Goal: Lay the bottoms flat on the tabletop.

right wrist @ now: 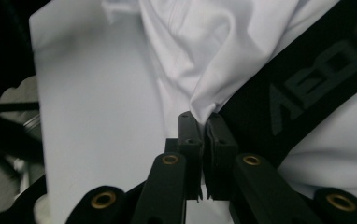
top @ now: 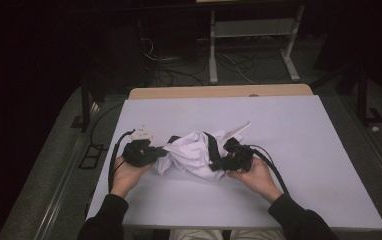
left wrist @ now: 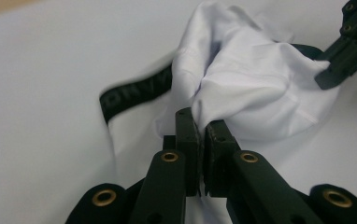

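My left gripper (left wrist: 200, 126) and my right gripper (right wrist: 201, 122) each pinch a fold of the bunched white garment (top: 194, 152) with its black lettered band (right wrist: 307, 88), in the middle of the white table (top: 299, 150).

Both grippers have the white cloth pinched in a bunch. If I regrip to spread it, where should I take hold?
Probably the black band: it marks an edge of the cloth and lies flat across the top. Come from the right with the right gripper, pinching across the band. The left gripper holds its fold.
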The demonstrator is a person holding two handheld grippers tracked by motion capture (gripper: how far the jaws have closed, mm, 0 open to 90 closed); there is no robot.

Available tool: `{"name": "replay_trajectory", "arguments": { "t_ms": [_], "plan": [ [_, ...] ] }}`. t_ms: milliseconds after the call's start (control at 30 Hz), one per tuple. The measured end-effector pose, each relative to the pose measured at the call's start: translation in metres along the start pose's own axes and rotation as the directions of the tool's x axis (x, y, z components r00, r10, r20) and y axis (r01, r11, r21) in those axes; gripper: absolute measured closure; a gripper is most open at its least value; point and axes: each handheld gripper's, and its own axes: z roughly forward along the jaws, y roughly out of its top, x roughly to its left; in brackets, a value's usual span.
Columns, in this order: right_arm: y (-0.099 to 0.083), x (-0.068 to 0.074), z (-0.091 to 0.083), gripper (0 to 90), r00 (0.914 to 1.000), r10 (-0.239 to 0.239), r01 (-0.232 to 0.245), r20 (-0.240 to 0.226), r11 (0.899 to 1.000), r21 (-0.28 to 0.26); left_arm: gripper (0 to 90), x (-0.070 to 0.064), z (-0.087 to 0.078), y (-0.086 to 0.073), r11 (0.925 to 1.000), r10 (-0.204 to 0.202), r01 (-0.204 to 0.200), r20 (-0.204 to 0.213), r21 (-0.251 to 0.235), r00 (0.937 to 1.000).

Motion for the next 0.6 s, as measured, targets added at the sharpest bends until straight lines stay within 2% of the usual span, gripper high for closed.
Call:
{"name": "replay_trajectory", "arguments": {
  "t_ms": [33, 67, 133, 167, 200, 233, 267, 300, 367, 400, 433, 467, 567, 600],
  "plan": [
    [-0.007, 0.005, 0.004, 78.2, 0.9993, 0.005, -0.004, -0.037, 1.000, 0.020, 86.0, 0.000, -0.001, -0.006, 0.9999, 0.000, 0.000, 0.012, 0.011, 0.9999],
    [-0.007, 0.005, 0.004, 78.2, 0.9993, 0.005, -0.004, -0.037, 1.000, 0.020, 86.0, 0.000, -0.001, -0.006, 0.9999, 0.000, 0.000, 0.012, 0.011, 0.9999],
    [-0.010, 0.009, 0.001, 72.2, 0.9989, 0.003, -0.002, -0.046, 1.000, 0.027, 85.9, -0.001, 0.000, -0.012, 0.9997, 0.006, -0.006, 0.030, 0.023, 0.9995],
    [-0.011, 0.011, -0.007, 68.3, 0.9993, -0.006, 0.007, -0.038, 1.000, 0.008, 85.8, -0.002, 0.000, -0.014, 0.9997, 0.007, -0.007, 0.032, 0.023, 0.9995],
    [-0.011, 0.011, -0.007, 68.3, 0.9993, -0.006, 0.007, -0.038, 1.000, 0.008, 85.8, -0.003, 0.001, -0.015, 0.9997, 0.007, -0.007, 0.038, 0.024, 0.9993],
    [-0.010, 0.010, -0.020, 64.9, 1.0000, -0.005, 0.005, 0.008, 0.999, -0.041, 85.8, -0.003, 0.003, -0.017, 0.9998, 0.005, -0.006, 0.046, 0.020, 0.9989],
    [-0.010, 0.010, -0.020, 64.9, 1.0000, -0.005, 0.005, 0.008, 0.999, -0.041, 85.7, -0.003, 0.003, -0.017, 0.9998, 0.005, -0.006, 0.046, 0.020, 0.9989],
    [-0.010, 0.003, -0.030, 58.0, 0.9982, 0.027, -0.022, 0.053, 0.996, -0.089, 85.7, -0.004, 0.004, -0.018, 0.9999, 0.000, 0.000, 0.053, 0.016, 0.9986],
    [-0.011, -0.005, -0.034, 53.0, 0.9945, 0.080, -0.072, 0.068, 0.992, -0.107, 85.7, -0.004, 0.005, -0.019, 0.9998, 0.001, -0.003, 0.063, 0.022, 0.9980],
    [-0.011, -0.005, -0.034, 53.0, 0.9945, 0.080, -0.072, 0.068, 0.992, -0.107, 85.7, -0.005, 0.007, -0.020, 0.9996, 0.006, -0.008, 0.069, 0.028, 0.9976],
    [-0.013, -0.013, -0.031, 47.2, 0.9893, 0.118, -0.110, 0.085, 0.989, -0.097, 85.7, -0.006, 0.009, -0.021, 0.9997, 0.003, -0.005, 0.075, 0.025, 0.9972],
    [-0.013, -0.015, -0.028, 46.0, 0.9874, 0.133, -0.126, 0.086, 0.988, -0.085, 85.6, -0.006, 0.009, -0.021, 0.9997, 0.001, -0.003, 0.075, 0.026, 0.9972],
    [-0.012, -0.019, -0.017, 45.9, 0.9852, 0.150, -0.147, 0.082, 0.988, -0.050, 85.5, -0.006, 0.010, -0.021, 0.9998, 0.000, -0.002, 0.073, 0.022, 0.9973],
    [-0.012, -0.020, -0.009, 49.1, 0.9854, 0.151, -0.149, 0.079, 0.988, -0.035, 85.5, -0.006, 0.010, -0.021, 0.9998, 0.001, -0.003, 0.069, 0.022, 0.9976]
  ]
}}
